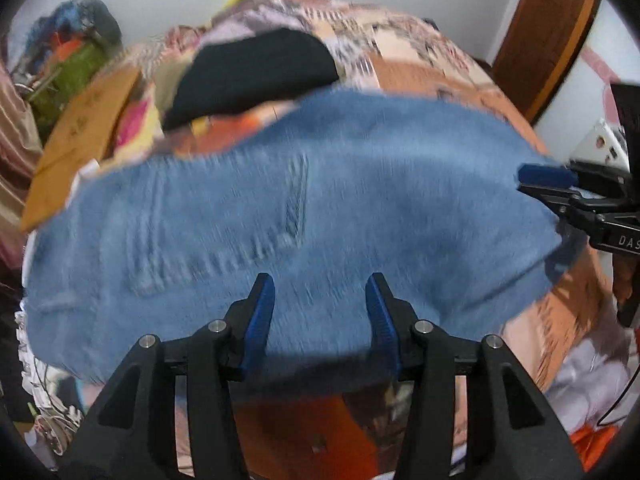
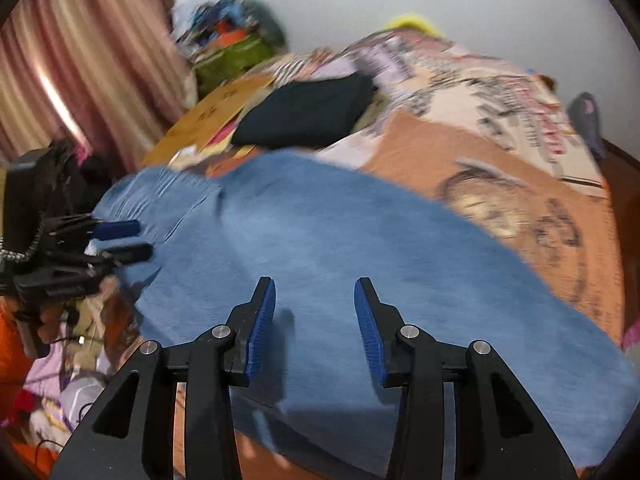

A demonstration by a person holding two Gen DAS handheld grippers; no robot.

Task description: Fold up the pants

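A pair of light blue jeans (image 1: pixel 320 208) lies flat across the patterned bed cover (image 1: pixel 420 64), blurred in both views. In the left wrist view my left gripper (image 1: pixel 320 296) hovers over the near edge of the jeans, jaws open, with only cloth lying below them. My right gripper (image 1: pixel 534 184) shows at the right end of the jeans. In the right wrist view the right gripper (image 2: pixel 315 300) stands open above the jeans (image 2: pixel 360 248), nothing pressed between its pads. The left gripper (image 2: pixel 138 238) sits at the left end of the cloth, by the waistband.
A folded black garment (image 1: pixel 252 72) lies on the bed behind the jeans, beside a brown cardboard piece (image 1: pixel 80 140). A heap of colourful clothes (image 2: pixel 232 44) and a striped curtain (image 2: pixel 80 60) stand at the back left. A wooden door frame (image 1: pixel 548 32) rises at the right.
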